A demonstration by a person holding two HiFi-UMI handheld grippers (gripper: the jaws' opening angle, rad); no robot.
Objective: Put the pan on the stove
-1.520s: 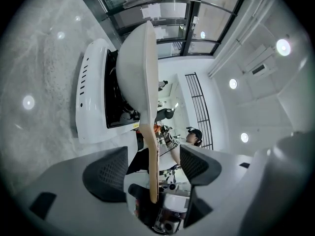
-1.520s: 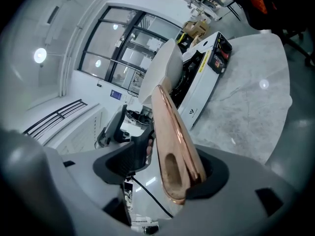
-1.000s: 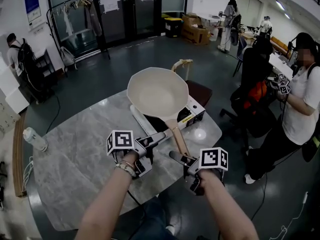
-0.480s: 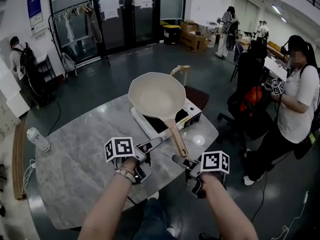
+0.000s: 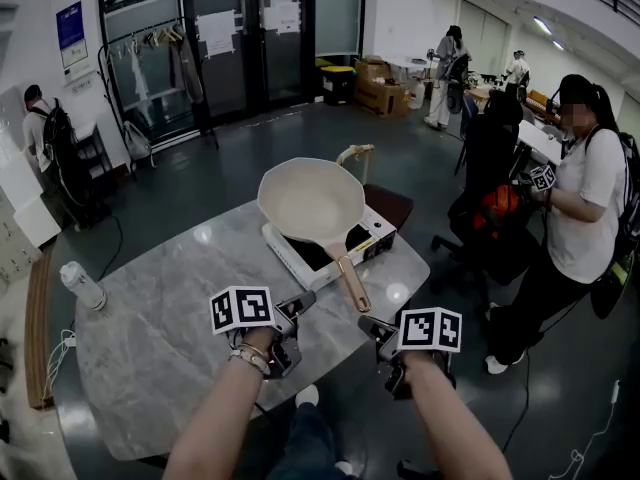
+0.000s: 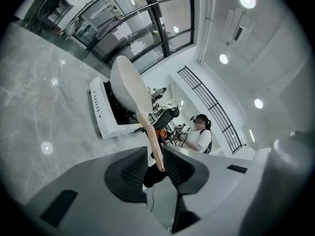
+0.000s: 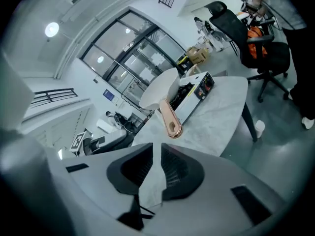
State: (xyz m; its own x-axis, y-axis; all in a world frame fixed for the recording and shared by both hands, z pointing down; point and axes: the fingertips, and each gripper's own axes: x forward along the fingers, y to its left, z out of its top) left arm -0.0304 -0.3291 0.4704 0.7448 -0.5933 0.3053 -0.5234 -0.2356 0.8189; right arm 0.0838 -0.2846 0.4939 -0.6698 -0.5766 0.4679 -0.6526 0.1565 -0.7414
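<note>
Jaws of left gripper and right gripper just narrowed, empty; pan beyond.

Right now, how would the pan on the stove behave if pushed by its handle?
The pan likely stays rigid and slides or pivots on the flat stove. Its long handle overhangs the stove, so pressing down might tip it.

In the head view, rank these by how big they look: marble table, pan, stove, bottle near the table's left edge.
1. table, by far the largest
2. pan and stove: look similar; the pan hides part of the stove, so not ranked
3. bottle, the smallest
</note>
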